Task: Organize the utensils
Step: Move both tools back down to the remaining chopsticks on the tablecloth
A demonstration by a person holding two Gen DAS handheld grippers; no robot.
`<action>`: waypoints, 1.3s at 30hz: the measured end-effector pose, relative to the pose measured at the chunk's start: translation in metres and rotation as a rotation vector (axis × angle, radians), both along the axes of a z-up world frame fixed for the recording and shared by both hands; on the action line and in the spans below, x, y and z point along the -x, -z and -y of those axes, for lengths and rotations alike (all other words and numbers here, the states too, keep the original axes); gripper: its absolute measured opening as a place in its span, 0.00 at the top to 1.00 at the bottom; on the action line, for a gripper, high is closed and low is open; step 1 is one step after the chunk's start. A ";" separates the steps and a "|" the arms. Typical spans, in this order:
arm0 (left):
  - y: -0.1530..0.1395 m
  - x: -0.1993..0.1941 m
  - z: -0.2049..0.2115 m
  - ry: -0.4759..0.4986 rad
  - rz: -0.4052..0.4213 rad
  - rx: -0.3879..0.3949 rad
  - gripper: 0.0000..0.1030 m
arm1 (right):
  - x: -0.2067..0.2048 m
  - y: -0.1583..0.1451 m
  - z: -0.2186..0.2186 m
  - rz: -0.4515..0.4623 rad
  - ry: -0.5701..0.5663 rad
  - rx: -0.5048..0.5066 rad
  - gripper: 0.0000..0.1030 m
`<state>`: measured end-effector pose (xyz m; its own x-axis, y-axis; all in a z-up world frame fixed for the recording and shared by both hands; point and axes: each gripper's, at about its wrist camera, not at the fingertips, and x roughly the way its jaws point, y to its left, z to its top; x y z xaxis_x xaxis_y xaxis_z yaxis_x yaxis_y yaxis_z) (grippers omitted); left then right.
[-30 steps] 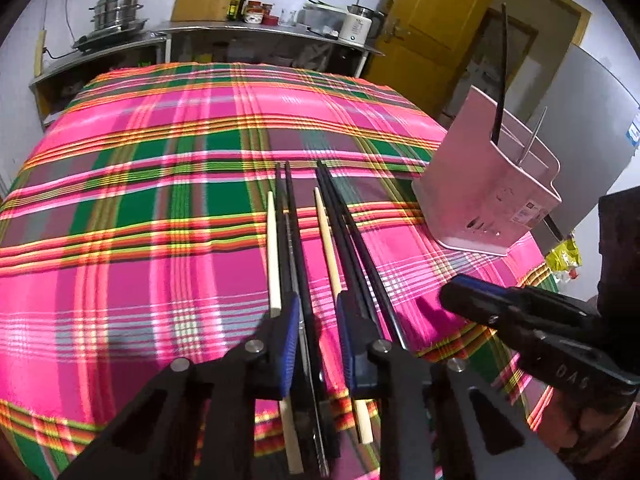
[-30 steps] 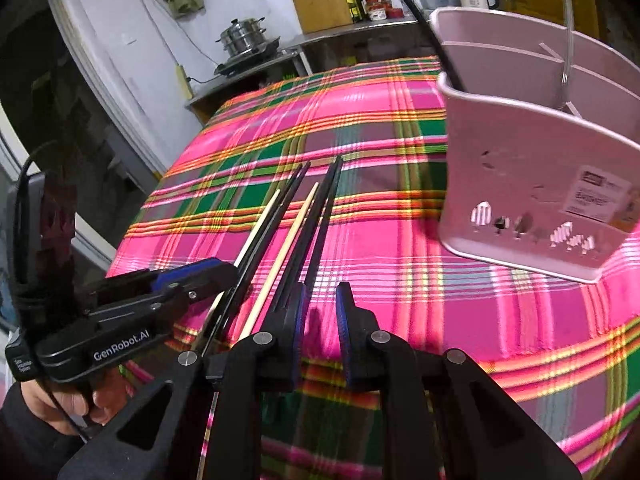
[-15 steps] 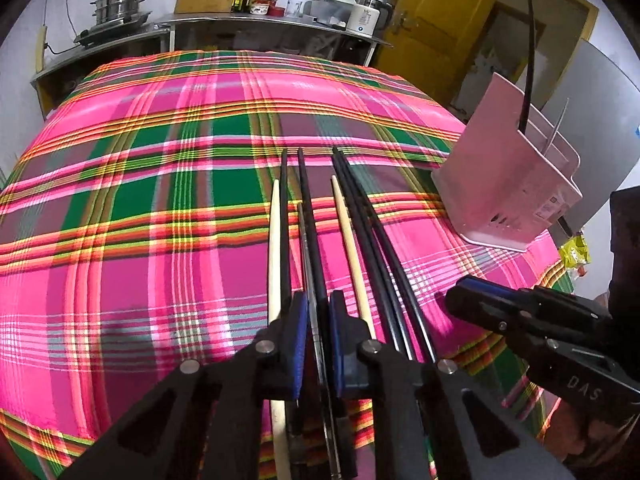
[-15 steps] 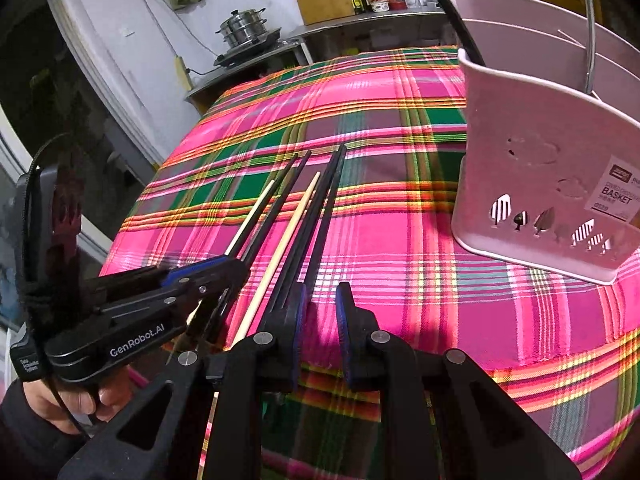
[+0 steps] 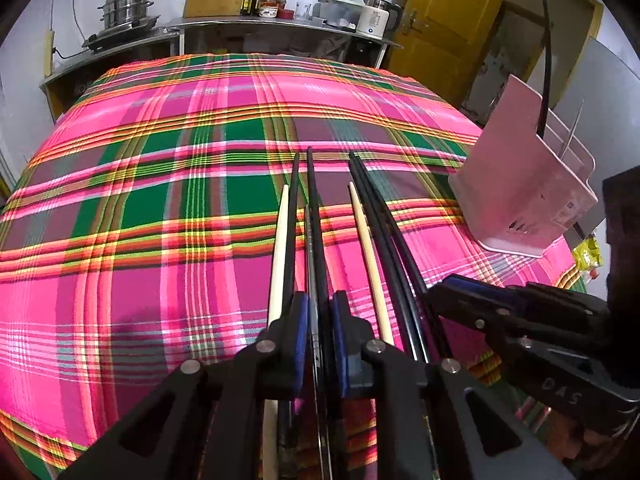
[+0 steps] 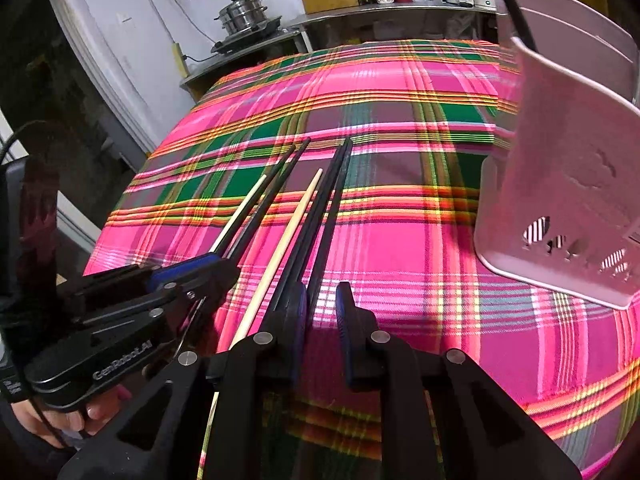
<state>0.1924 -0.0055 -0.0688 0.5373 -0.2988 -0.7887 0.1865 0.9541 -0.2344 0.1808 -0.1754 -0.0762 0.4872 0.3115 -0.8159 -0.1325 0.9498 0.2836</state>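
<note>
Compared with a second ago the left gripper (image 5: 320, 344) has slid over so its jaws now straddle a black chopstick (image 5: 313, 216) instead of sitting a bit to the side, and the gap between the jaws is much narrower. The right gripper (image 6: 321, 328) has crept closer to the pink basket (image 6: 568, 184), which looks bigger in its view.

Left gripper first: the blue pads (image 5: 301, 340) are close on either side of that black chopstick and a thin metal one beside it, and the jaws are opening a touch right now. Looks like there's still a sliver of gap, so I wouldn't call it a clamp. A pale chopstick (image 5: 280, 248) and another black one lie just left of the jaws, and a second pale chopstick (image 5: 366, 256) with a bundle of black ones lies just to the right.

Right gripper: jaws parted, only tablecloth (image 6: 400, 248) between them. The bundle of black chopsticks (image 6: 332, 200) runs under its left finger, not between the pads.

All the chopsticks lie roughly parallel on the plaid cloth, pointing away from both grippers. The basket stands off to the right near the table edge, with one black stick (image 5: 546, 64) and a thin metal one already standing in it.
</note>
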 end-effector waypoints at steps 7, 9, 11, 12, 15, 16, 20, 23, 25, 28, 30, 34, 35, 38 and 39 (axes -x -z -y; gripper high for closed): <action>0.003 -0.004 -0.017 -0.047 -0.008 0.059 0.85 | -0.003 0.002 -0.009 0.010 -0.021 0.057 0.85; 0.004 -0.003 -0.017 -0.050 -0.005 0.051 0.85 | -0.003 0.002 -0.007 0.009 -0.017 0.050 0.86; 0.004 -0.003 -0.018 -0.059 -0.005 0.055 0.85 | -0.002 0.003 -0.005 0.006 -0.016 0.049 0.87; 0.004 -0.003 -0.019 -0.064 -0.005 0.061 0.85 | -0.002 0.002 -0.005 0.006 -0.016 0.052 0.89; 0.005 -0.002 -0.021 -0.069 -0.002 0.069 0.85 | -0.001 0.002 -0.004 0.005 -0.013 0.059 0.91; 0.005 -0.001 -0.019 -0.065 0.002 0.055 0.85 | -0.001 0.002 -0.004 0.005 -0.011 0.059 0.91; 0.003 -0.001 -0.012 -0.054 0.009 0.000 0.88 | 0.001 0.001 -0.002 0.002 -0.002 0.064 0.92; 0.003 0.004 -0.011 -0.039 -0.002 0.019 0.88 | 0.005 0.001 0.003 -0.004 0.004 0.065 0.93; 0.002 0.008 -0.010 -0.015 -0.016 0.064 0.88 | 0.008 0.000 0.007 -0.010 0.009 0.069 0.93; 0.000 0.015 -0.007 0.021 -0.017 0.106 0.88 | 0.016 -0.001 0.014 -0.016 0.016 0.071 0.93; -0.002 0.016 -0.009 0.025 -0.012 0.129 0.88 | 0.020 -0.002 0.018 -0.018 0.021 0.084 0.93; -0.003 0.015 -0.016 -0.025 -0.005 0.120 0.87 | 0.024 -0.002 0.025 -0.023 0.032 0.084 0.94; -0.002 0.014 -0.017 -0.034 -0.011 0.104 0.86 | 0.025 -0.002 0.026 -0.023 0.033 0.086 0.94; 0.004 0.011 -0.016 -0.034 -0.028 0.074 0.86 | 0.025 -0.002 0.026 -0.024 0.034 0.085 0.94; 0.004 0.011 -0.015 -0.029 -0.023 0.074 0.85 | 0.025 -0.002 0.025 -0.024 0.034 0.086 0.94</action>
<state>0.1817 0.0091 -0.0724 0.5285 -0.3408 -0.7775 0.1523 0.9391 -0.3081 0.1558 -0.2008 -0.0739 0.4765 0.2235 -0.8503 -0.0944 0.9746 0.2032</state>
